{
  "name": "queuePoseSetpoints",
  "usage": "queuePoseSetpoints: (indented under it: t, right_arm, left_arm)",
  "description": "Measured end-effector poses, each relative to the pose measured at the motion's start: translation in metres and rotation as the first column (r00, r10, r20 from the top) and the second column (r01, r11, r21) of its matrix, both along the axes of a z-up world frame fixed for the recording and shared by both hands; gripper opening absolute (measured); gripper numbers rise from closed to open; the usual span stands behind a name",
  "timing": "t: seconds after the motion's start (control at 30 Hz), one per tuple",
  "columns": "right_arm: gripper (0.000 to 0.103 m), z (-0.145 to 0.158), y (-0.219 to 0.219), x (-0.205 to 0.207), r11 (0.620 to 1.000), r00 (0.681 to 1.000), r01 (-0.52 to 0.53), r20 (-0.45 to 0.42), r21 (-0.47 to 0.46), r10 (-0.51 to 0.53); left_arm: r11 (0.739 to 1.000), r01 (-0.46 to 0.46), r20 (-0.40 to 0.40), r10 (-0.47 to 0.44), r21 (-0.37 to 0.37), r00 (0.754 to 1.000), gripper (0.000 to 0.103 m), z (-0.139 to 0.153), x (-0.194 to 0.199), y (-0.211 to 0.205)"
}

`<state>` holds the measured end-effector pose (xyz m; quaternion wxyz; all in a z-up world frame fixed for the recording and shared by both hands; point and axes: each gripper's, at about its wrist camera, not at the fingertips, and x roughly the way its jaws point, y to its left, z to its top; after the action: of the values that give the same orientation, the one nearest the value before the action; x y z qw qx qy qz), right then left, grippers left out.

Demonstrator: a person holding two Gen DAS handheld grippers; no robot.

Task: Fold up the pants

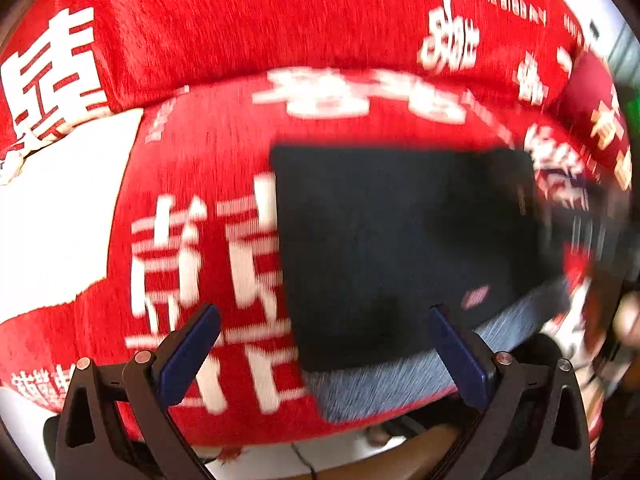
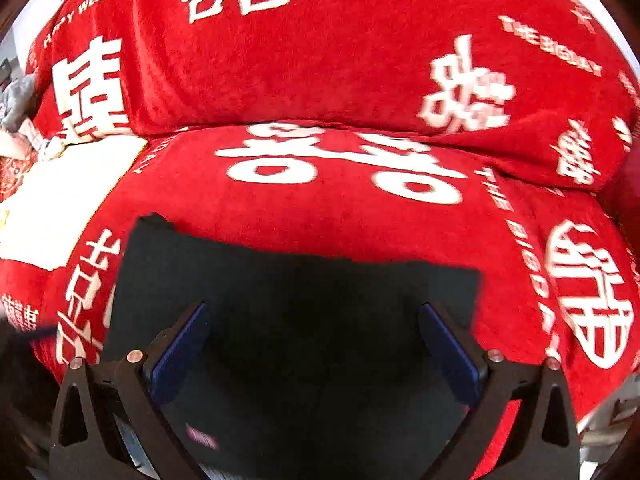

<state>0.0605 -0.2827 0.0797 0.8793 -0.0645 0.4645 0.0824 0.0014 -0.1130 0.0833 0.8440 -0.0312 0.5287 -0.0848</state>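
Pants [image 1: 400, 248], dark navy and folded into a compact rectangle, lie flat on a red blanket [image 1: 224, 160] printed with large white characters, draped over a cushioned seat and its backrest. A grey ribbed waistband [image 1: 404, 380] shows along the near edge of the bundle in the left wrist view. Left gripper [image 1: 326, 346] has its jaws spread wide and holds nothing; the pants sit ahead of it and off to its right, with only the right finger over the cloth. Right gripper [image 2: 314, 344], jaws also wide apart and empty, hovers directly above the dark fabric, so it looks the nearer of the two. The bundle's long axis seems to run side to side across both views. Open blanket surrounds the far and side edges, leaving room; the seat's front edge is close behind.
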Motion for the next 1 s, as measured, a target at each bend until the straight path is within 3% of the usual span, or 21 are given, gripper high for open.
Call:
queuePoseSetpoints:
  t: [0.13, 0.3, 0.37, 0.47, 0.57, 0.63, 0.7, 0.77, 0.87, 1.0]
  right_arm:
    - [0.103, -0.007, -0.037, -0.022, 0.995, 0.995, 0.094, -0.025, 0.036, -0.093]
    - [0.103, -0.011, -0.06, -0.048, 0.985, 0.988, 0.15, -0.048, 0.081, -0.146]
    - [0.103, -0.014, -0.062, -0.055, 0.986, 0.988, 0.148, -0.053, 0.083, -0.144]
    - [0.103, -0.024, -0.063, -0.053, 0.985, 0.986, 0.151, -0.079, 0.078, -0.145]
    - [0.103, -0.023, -0.064, -0.06, 0.984, 0.988, 0.147, -0.068, 0.105, -0.14]
    - [0.103, -0.016, -0.059, -0.07, 0.976, 0.996, 0.087, -0.03, 0.2, -0.083]
    - [0.103, -0.012, -0.044, -0.081, 0.972, 1.0, -0.02, 0.012, 0.235, 0.017]
    - [0.103, -0.02, -0.033, -0.085, 0.969, 0.995, -0.102, 0.012, 0.224, 0.102]
    - [0.103, -0.044, -0.045, -0.081, 0.959, 0.995, -0.076, -0.045, 0.273, 0.092]
    - [0.103, -0.036, -0.051, -0.085, 0.948, 0.994, -0.092, -0.032, 0.305, 0.106]
  left_arm:
    - [0.998, -0.045, 0.017, 0.044, 0.036, 0.999, 0.103, 0.007, 0.041, -0.004]
    - [0.977, -0.211, -0.08, 0.214, 0.042, 0.974, 0.103, -0.015, 0.085, 0.007]
    - [0.96, -0.248, -0.119, 0.264, 0.132, 0.957, 0.103, -0.036, 0.097, 0.006]
    - [0.965, -0.217, -0.142, 0.237, 0.145, 0.961, 0.103, -0.054, 0.103, 0.005]
    - [0.971, -0.227, -0.119, 0.235, 0.078, 0.965, 0.103, -0.035, 0.096, 0.015]
    - [0.966, -0.252, -0.071, 0.255, 0.051, 0.964, 0.103, -0.022, 0.093, 0.021]
    - [0.957, -0.265, -0.074, 0.274, 0.115, 0.959, 0.103, -0.026, 0.1, 0.023]
    - [0.958, -0.233, -0.128, 0.255, 0.169, 0.958, 0.103, -0.044, 0.109, 0.02]
    - [0.962, -0.198, -0.111, 0.22, 0.187, 0.969, 0.103, -0.051, 0.112, 0.014]
    - [0.955, -0.16, -0.087, 0.187, 0.25, 0.978, 0.103, -0.05, 0.114, 0.005]
